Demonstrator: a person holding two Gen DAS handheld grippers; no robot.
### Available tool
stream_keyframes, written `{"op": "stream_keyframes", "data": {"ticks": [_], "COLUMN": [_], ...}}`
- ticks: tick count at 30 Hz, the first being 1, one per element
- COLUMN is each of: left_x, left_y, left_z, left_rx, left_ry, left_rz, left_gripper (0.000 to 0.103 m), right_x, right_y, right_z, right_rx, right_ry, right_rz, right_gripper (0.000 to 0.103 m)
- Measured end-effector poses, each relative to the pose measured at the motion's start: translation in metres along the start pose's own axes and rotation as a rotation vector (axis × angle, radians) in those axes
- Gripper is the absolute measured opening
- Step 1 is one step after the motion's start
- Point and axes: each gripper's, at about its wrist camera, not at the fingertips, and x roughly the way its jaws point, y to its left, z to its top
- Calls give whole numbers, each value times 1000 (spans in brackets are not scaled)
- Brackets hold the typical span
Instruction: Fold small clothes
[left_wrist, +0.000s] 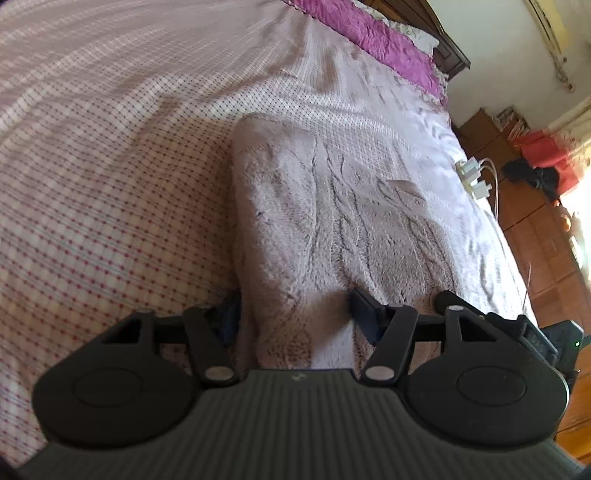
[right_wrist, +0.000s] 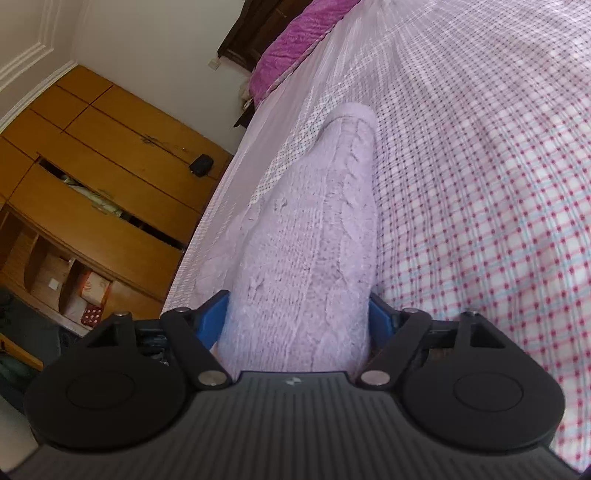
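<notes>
A fluffy pale lilac cable-knit sweater (left_wrist: 332, 206) lies on the checked bed sheet (left_wrist: 110, 184), stretching away from me. My left gripper (left_wrist: 295, 317) is shut on a thick fold of its near end, and the fabric fills the gap between the dark fingers (left_wrist: 364, 314). In the right wrist view the same sweater (right_wrist: 317, 221) runs forward as a long, narrow roll on the sheet (right_wrist: 480, 184). My right gripper (right_wrist: 297, 317) is shut on its near end, with the blue pads (right_wrist: 212, 314) pressed against both sides of the knit.
A purple quilted pillow (left_wrist: 388, 40) lies at the head of the bed by a dark wooden headboard (left_wrist: 448, 51). White chargers with cables (left_wrist: 474, 175) sit at the bed's right edge. A wooden wardrobe (right_wrist: 110, 166) stands beyond the bed's left edge.
</notes>
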Motion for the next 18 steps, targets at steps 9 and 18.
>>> {"op": "stream_keyframes", "data": {"ticks": [9,18], "left_x": [-16,-19], "left_y": [-6,-54], "left_z": [1,-35], "left_rx": [-54,13], "left_ry": [-28,-6], "left_rz": [-88,-180], "left_gripper": [37,32], "right_x": [-14,-95], "right_y": [26,30], "right_z": [23,27], "right_rx": [-12,-34], "right_ry": [-50,-109], "right_rz": [13,-13], "right_gripper": [48,48]}}
